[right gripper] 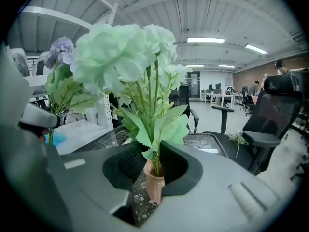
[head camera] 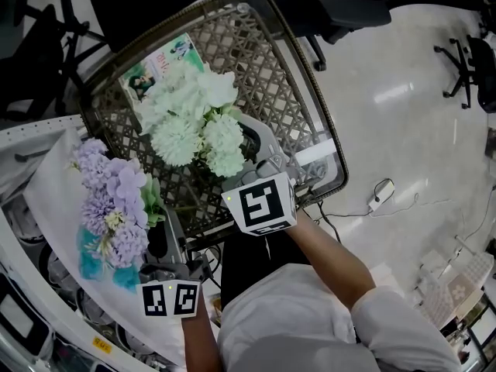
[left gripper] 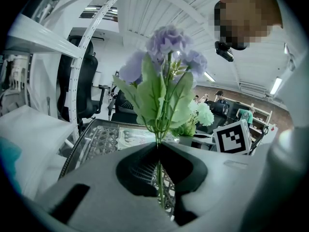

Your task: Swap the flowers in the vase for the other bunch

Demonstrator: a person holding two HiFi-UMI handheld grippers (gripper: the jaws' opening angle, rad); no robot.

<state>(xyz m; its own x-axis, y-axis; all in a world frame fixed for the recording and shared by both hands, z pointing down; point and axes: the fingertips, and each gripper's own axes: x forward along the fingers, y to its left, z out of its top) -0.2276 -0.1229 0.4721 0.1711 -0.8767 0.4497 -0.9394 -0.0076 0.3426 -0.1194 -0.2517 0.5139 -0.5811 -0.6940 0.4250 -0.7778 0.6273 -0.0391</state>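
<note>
left gripper [left gripper: 157, 151] clenched on thin stems of the purple bunch [head camera: 115, 200], left of head view. right gripper [right gripper: 153, 170] grasps the vase [right gripper: 154, 187] neck, pale green bunch [head camera: 194, 122] inside, mid-frame. we judge stems light, bendy; vase hard, slippery: grip low.

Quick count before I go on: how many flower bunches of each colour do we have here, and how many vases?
purple flower bunch: 1
pale green flower bunch: 1
vase: 1
Total: 3
</note>
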